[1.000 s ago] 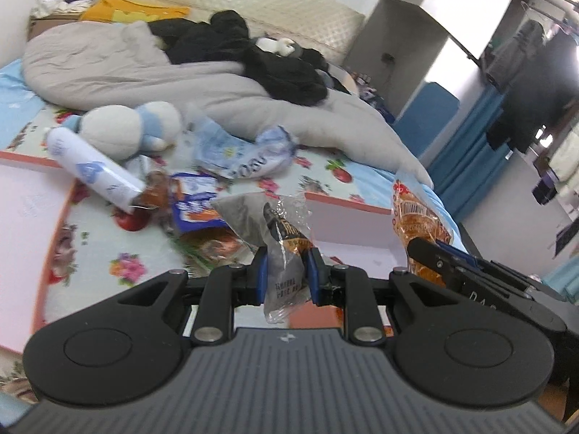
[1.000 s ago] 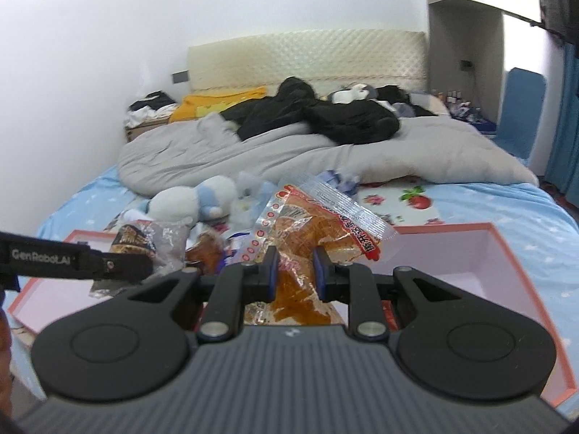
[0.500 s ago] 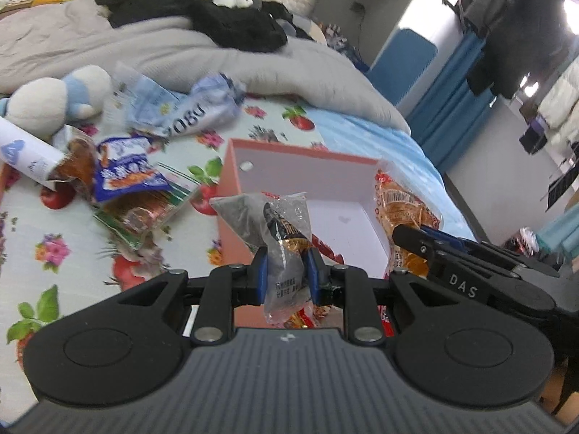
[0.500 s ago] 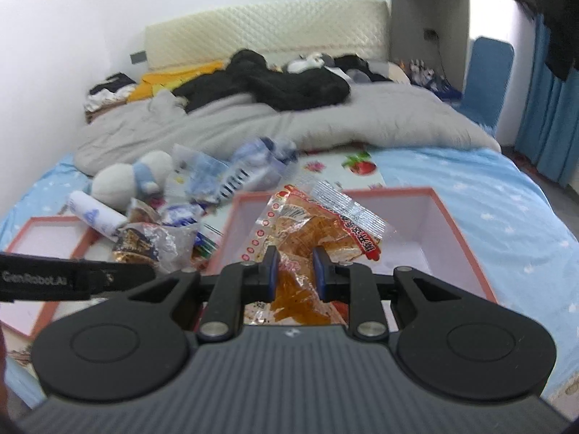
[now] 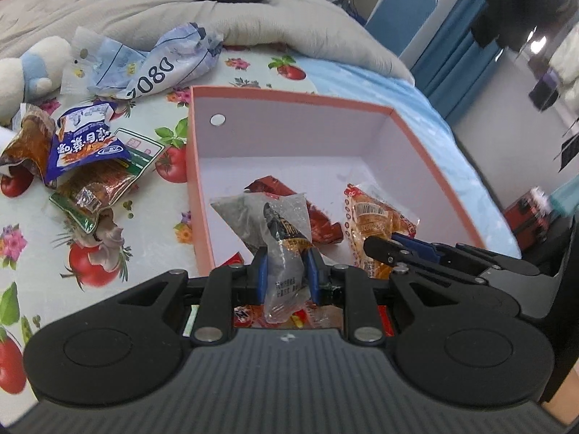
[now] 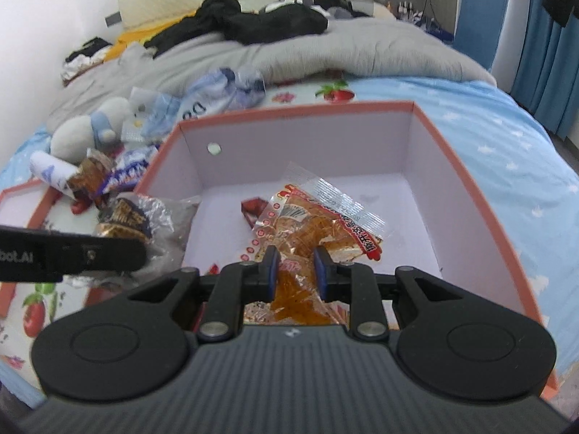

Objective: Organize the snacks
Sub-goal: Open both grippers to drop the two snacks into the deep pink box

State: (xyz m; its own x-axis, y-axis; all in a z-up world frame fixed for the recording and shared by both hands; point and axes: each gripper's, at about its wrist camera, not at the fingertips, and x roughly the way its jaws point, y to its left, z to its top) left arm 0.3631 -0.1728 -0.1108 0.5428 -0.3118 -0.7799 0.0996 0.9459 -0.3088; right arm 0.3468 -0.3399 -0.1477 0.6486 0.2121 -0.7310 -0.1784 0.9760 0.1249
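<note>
A pink-rimmed open box [image 5: 289,96] [image 6: 470,166] lies on the bed with a red snack packet [image 5: 318,213] [image 6: 253,208] inside. My left gripper [image 5: 286,271] is shut on a clear packet with a dark snack [image 5: 278,224], held over the box's near left part; it also shows in the right wrist view [image 6: 134,222]. My right gripper [image 6: 296,275] is shut on a clear packet of orange snacks [image 6: 318,224], held over the box's near side; it also shows in the left wrist view [image 5: 376,213]. Loose snack packets [image 5: 87,155] lie left of the box.
A crumpled blue-white bag [image 5: 152,65], a plush toy [image 6: 87,126] and a grey duvet [image 6: 325,47] lie behind the box. A second pink-rimmed lid [image 6: 21,195] lies at the left. A blue chair [image 6: 477,11] stands beyond the bed.
Both grippers have moved forward and down over the pink box, each still holding its packet. The box now fills the middle of both views.
</note>
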